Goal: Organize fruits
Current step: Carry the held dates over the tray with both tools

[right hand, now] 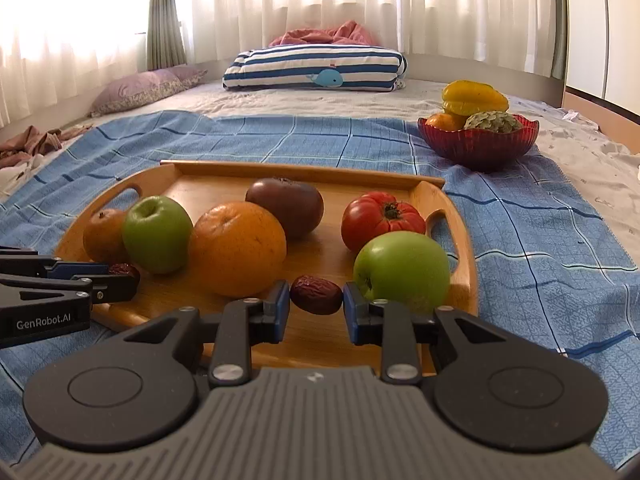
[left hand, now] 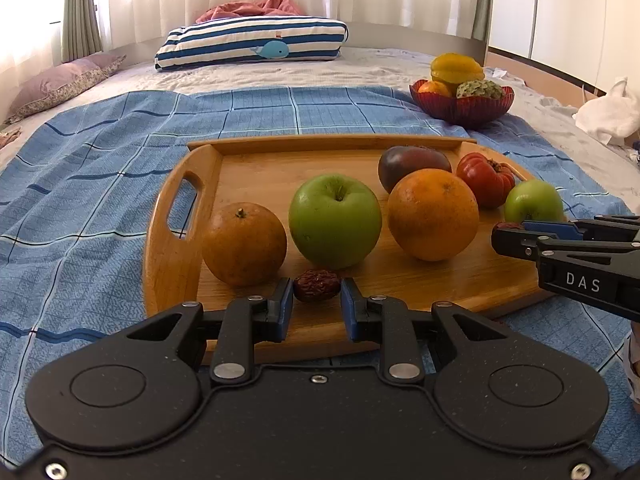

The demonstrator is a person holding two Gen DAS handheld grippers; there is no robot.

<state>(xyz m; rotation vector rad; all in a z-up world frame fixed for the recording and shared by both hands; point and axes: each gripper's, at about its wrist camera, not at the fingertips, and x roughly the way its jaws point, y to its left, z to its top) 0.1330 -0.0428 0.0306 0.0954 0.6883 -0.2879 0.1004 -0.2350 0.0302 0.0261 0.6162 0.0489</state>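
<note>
Blue checked cloth (left hand: 100, 168) covers the bed under a wooden tray (left hand: 176, 216) of fruit. From the left wrist, the left gripper (left hand: 317, 292) pinches a red date (left hand: 317, 285) at the tray's near edge, before a green apple (left hand: 335, 220). A red bowl (left hand: 462, 109) sits far right.

From the right wrist, the right gripper (right hand: 316, 298) pinches another date (right hand: 316, 294) between an orange (right hand: 238, 248) and a second apple (right hand: 402, 272).
</note>
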